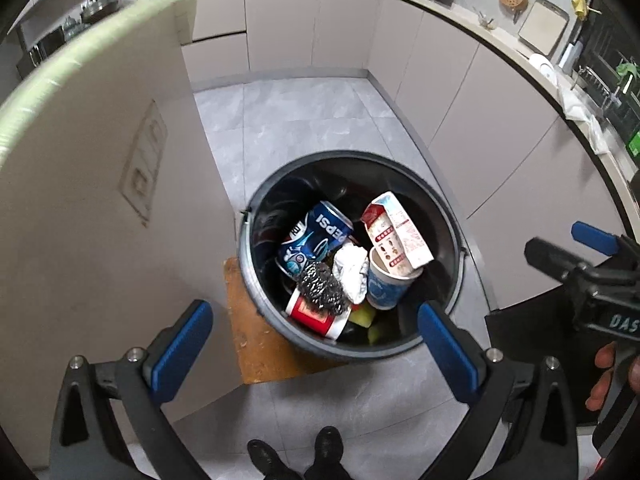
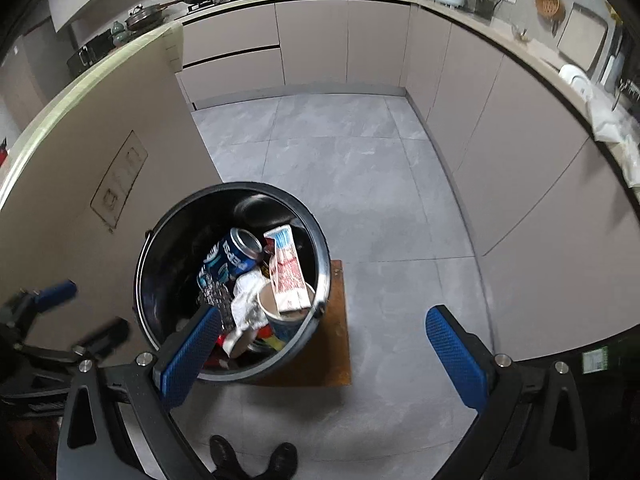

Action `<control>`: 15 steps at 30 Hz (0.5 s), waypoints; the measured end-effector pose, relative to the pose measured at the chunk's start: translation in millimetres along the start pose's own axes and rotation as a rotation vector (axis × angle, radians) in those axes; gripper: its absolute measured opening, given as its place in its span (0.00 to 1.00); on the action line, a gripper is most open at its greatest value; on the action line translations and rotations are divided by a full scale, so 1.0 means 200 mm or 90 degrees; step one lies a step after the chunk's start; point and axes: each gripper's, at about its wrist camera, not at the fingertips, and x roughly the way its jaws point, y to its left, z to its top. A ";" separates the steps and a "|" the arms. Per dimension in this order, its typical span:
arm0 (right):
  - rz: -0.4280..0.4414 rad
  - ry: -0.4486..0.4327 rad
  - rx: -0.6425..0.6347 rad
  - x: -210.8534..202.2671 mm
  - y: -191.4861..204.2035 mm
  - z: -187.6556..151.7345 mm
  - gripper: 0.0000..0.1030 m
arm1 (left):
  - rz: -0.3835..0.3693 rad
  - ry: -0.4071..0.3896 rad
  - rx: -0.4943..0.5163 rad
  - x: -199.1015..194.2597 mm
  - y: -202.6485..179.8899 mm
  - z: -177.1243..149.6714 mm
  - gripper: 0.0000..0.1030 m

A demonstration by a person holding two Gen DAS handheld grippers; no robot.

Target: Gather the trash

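Note:
A round dark trash bin (image 1: 448, 208) (image 2: 160, 240) stands on a brown mat on the kitchen floor. Inside lie a blue Pepsi can (image 1: 316, 236) (image 2: 230, 258), a red-and-white carton (image 1: 400, 232) (image 2: 288, 272), a paper cup (image 1: 386, 288) (image 2: 280, 312), a steel scourer (image 1: 320, 286), crumpled white paper (image 1: 352, 270) (image 2: 246, 298) and a red cup (image 1: 316, 318). My left gripper (image 1: 316, 348) hovers open above the bin's near edge, nothing between its blue pads. My right gripper (image 2: 324, 354) is open too, over the bin's near right rim. It shows at the right (image 1: 580, 256) of the left wrist view.
A beige island panel (image 1: 88, 184) (image 2: 80, 152) rises left of the bin. Beige cabinets (image 1: 480, 120) (image 2: 520, 160) curve round the back and right under a cluttered counter. Grey tiled floor (image 2: 360, 180) spreads beyond the bin. The person's black shoes (image 1: 296, 456) (image 2: 256, 460) stand at the bottom.

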 end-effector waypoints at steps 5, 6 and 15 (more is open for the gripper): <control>0.011 -0.032 -0.002 -0.31 0.02 -0.07 1.00 | -0.003 -0.035 0.010 -0.31 -0.02 -0.08 1.00; 0.008 -0.039 -0.003 -0.37 0.03 -0.08 1.00 | -0.003 -0.046 0.007 -0.39 -0.01 -0.11 1.00; 0.047 -0.091 -0.037 -0.89 0.22 -0.24 1.00 | 0.042 -0.138 -0.021 -0.90 0.09 -0.26 1.00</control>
